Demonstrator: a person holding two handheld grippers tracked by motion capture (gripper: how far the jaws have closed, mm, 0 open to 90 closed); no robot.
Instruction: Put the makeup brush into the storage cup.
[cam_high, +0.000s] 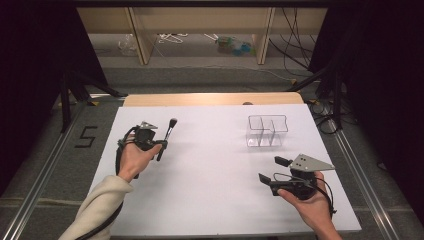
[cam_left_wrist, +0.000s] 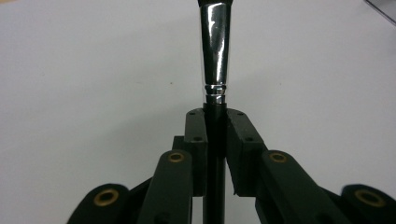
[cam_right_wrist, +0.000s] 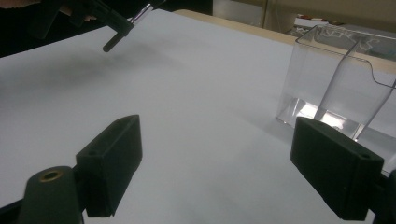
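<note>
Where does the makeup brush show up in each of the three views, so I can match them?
High view: the makeup brush is left of centre, held by the left gripper, bristles pointing away.
Left gripper view: its black handle is clamped between the jaws, and the silver ferrule rises to the top edge.
Right gripper view: top left, handle end hanging above the table.
Shared landmark: the white table.

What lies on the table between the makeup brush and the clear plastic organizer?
Nothing: between the makeup brush and the clear organizer, the high view shows bare white table.
</note>
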